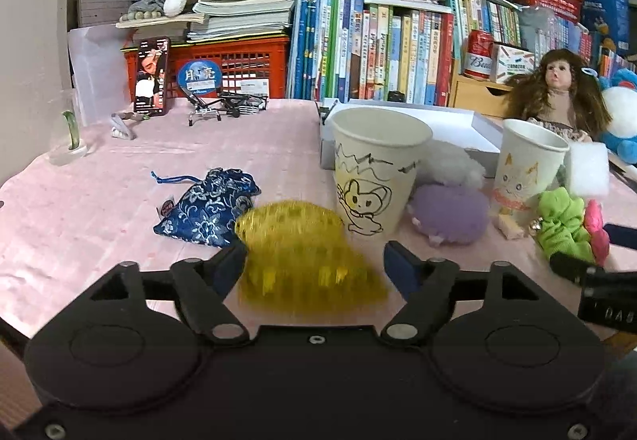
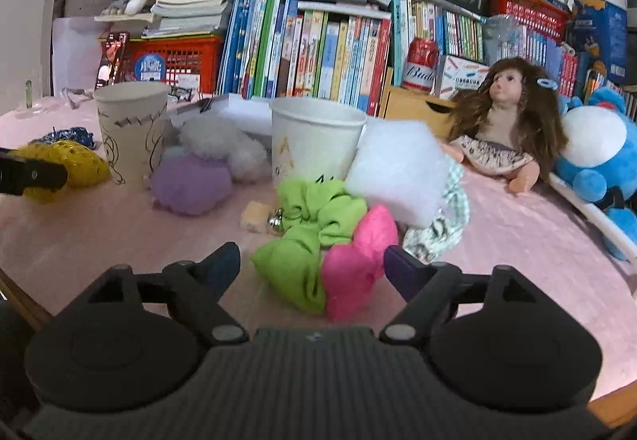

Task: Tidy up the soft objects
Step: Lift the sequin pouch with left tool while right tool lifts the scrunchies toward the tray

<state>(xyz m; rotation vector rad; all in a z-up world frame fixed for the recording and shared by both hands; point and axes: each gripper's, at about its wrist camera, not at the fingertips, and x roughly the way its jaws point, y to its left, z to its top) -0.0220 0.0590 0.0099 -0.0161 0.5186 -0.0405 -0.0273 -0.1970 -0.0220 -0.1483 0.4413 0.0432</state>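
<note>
A yellow bristly soft ball [image 1: 302,241] lies on the pink tablecloth [image 1: 79,221] between the fingers of my left gripper [image 1: 314,253], which stands open. A blue patterned pouch [image 1: 207,205] lies left of it and a drawn-on paper cup [image 1: 374,169] stands just behind. My right gripper [image 2: 311,255] is open around a green scrunchie [image 2: 310,237] and a pink soft piece [image 2: 354,268]. Behind them are a second paper cup [image 2: 314,137] and a white foam block [image 2: 398,173]. A purple plush [image 2: 191,185] and a white fluffy toy [image 2: 223,145] sit between the cups.
A doll [image 2: 505,121] and a blue plush [image 2: 597,153] lean at the right. Rows of books [image 1: 378,42], a red crate [image 1: 239,61], a phone [image 1: 151,77] and a white box [image 1: 458,125] line the back. A small bell [image 2: 276,223] lies by the scrunchie.
</note>
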